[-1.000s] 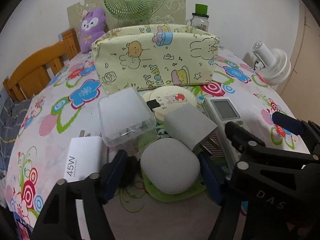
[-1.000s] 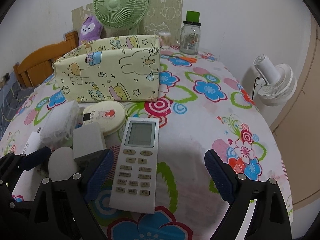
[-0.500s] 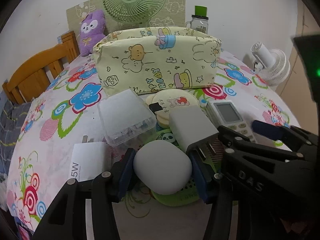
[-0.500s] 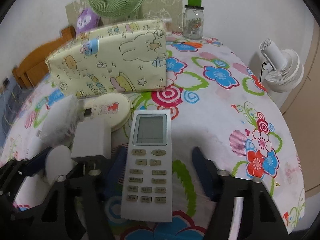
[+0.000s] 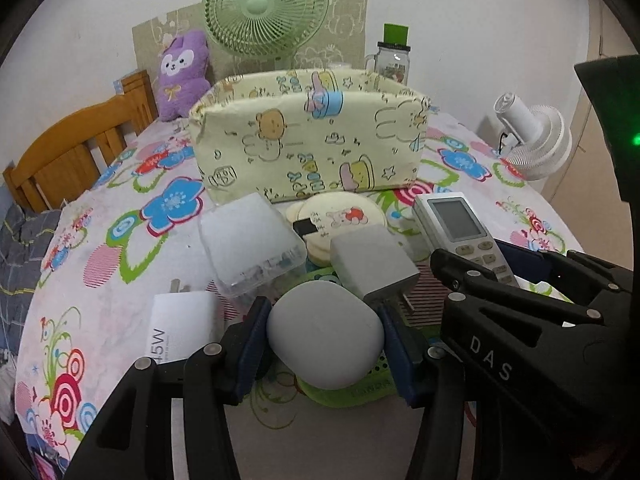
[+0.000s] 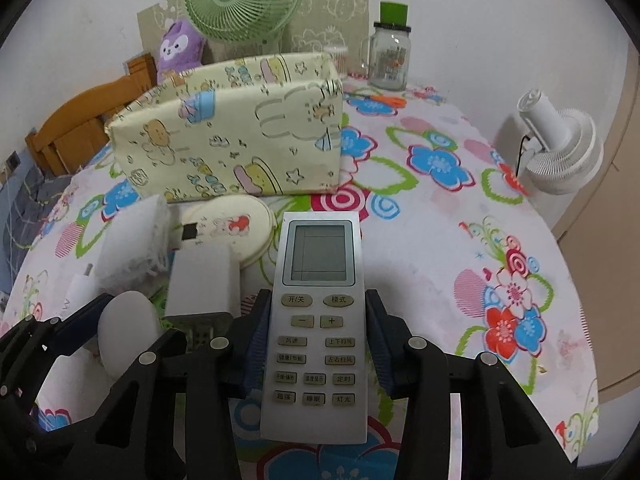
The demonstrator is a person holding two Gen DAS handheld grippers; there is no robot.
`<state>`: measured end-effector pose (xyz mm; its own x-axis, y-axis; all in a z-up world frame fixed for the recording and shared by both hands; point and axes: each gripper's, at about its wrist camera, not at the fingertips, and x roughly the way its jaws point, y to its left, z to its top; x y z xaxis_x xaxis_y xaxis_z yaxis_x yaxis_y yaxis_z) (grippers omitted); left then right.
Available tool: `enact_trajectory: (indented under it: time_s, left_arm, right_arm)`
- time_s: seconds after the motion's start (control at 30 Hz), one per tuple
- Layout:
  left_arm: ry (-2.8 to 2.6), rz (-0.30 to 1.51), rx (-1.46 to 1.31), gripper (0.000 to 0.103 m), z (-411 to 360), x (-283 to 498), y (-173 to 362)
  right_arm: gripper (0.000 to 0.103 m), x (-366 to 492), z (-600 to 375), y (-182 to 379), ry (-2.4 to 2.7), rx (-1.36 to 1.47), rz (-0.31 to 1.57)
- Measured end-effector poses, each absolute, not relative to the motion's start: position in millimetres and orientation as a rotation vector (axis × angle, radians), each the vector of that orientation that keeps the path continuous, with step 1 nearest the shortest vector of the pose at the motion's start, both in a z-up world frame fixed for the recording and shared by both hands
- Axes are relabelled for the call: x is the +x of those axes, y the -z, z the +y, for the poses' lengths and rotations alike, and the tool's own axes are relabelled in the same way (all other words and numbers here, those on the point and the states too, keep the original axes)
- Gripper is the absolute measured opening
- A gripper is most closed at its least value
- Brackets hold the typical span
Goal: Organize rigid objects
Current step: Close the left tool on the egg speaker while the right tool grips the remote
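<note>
Only the right wrist view shows the remote control's [image 6: 316, 320] buttons. The right gripper [image 6: 316, 340], its jaws just closing, pinches this long grey remote on the flowered tablecloth [image 6: 440, 240], screen end toward the fabric box [image 6: 240, 140]. The left gripper [image 5: 324, 340] clamps a smooth white case [image 5: 324, 336].

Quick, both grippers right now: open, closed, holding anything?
Left gripper: closed on the white oval case.
Right gripper: jaws just closed on the remote control.
</note>
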<state>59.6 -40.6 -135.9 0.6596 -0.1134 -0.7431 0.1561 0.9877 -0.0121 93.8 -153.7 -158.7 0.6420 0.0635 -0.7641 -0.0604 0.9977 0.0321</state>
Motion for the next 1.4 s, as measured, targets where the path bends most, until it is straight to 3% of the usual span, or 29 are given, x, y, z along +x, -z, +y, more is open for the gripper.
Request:
enact_trajectory:
  time_s: [1.4]
  left_arm:
    - [0.105, 0.718, 0.055, 0.056, -38, 78, 56]
  right_arm:
    - [0.047, 94, -152, 66, -0.120, 0.002, 0.712]
